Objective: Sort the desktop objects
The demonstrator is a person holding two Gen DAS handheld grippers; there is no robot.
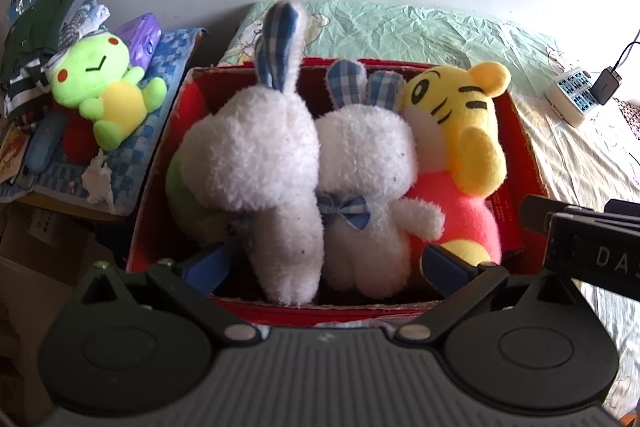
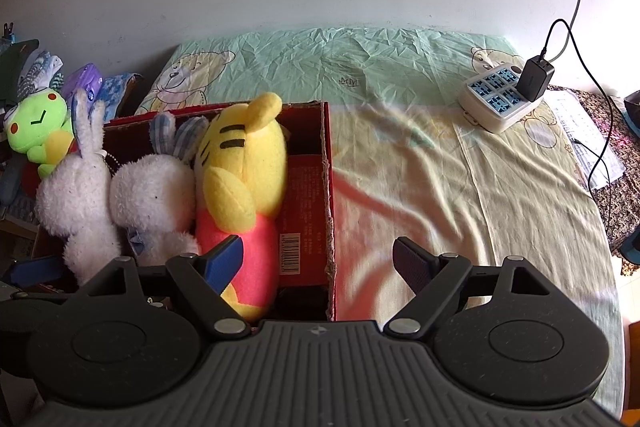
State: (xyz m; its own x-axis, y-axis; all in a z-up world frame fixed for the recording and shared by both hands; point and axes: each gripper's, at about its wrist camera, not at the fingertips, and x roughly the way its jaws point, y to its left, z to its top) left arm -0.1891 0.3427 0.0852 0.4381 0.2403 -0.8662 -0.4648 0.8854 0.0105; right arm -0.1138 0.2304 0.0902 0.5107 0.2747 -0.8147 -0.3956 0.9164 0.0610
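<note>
A red cardboard box [image 1: 532, 163] sits on the bed and holds two white plush rabbits [image 1: 260, 163] [image 1: 360, 183] with blue checked ears and a yellow tiger plush [image 1: 460, 131] in a pink outfit. The box [image 2: 328, 195], the rabbits [image 2: 76, 203] and the tiger [image 2: 240, 163] also show in the right wrist view. My left gripper [image 1: 326, 263] is open, its blue fingers either side of the rabbits' lower ends at the box's near edge. My right gripper [image 2: 320, 263] is open and empty, straddling the box's right wall.
A green frog plush [image 1: 106, 87] lies on a blue checked cushion [image 1: 172, 67] left of the box, beside piled clothes. A white power strip [image 2: 500, 99] with a black charger and cables sits at the far right of the bedsheet [image 2: 440, 187].
</note>
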